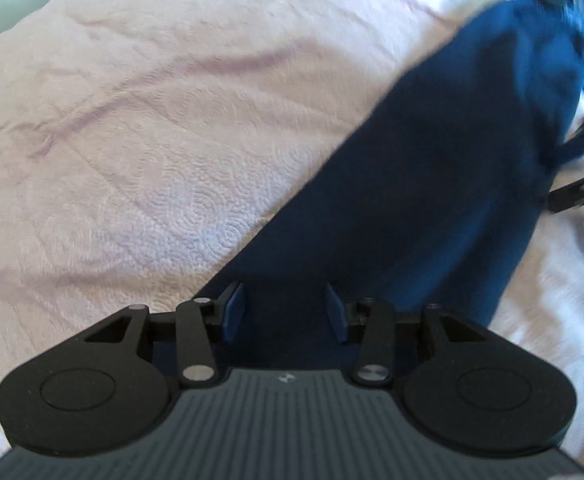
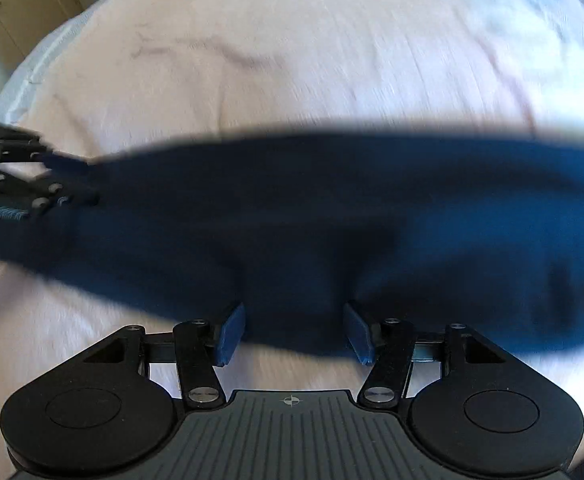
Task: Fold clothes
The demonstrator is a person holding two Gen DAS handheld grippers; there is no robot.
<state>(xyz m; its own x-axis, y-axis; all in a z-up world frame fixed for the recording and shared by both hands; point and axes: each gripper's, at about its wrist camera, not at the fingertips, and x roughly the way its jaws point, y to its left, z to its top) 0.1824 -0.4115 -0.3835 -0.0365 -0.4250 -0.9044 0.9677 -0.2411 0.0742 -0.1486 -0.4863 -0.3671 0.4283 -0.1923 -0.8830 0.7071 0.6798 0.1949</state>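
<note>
In the left wrist view, the left gripper (image 1: 286,312) sits nearest, its blue pads (image 1: 234,312) standing apart with dark blue garment (image 1: 431,184) cloth filling the gap between them. Whether the pads actually pinch that cloth I cannot tell. From there the garment runs as a long band up and to the right across the pink bedspread (image 1: 152,112), which is quilted and lightly creased. At the far right edge of this view the black fingers of the right gripper (image 1: 583,160) meet the garment's edge.

In the right wrist view, the right gripper (image 2: 292,334) has its pads set apart either side of the garment's near hem, cloth bunched between them; a firm grasp cannot be confirmed here either. The garment (image 2: 351,208) stretches across the frame, blurred. At its left end the left gripper (image 2: 72,188) touches the cloth. Beyond lies the bedspread (image 2: 292,60), and a wooden cupboard door (image 2: 16,4) stands in the far left corner.
</note>
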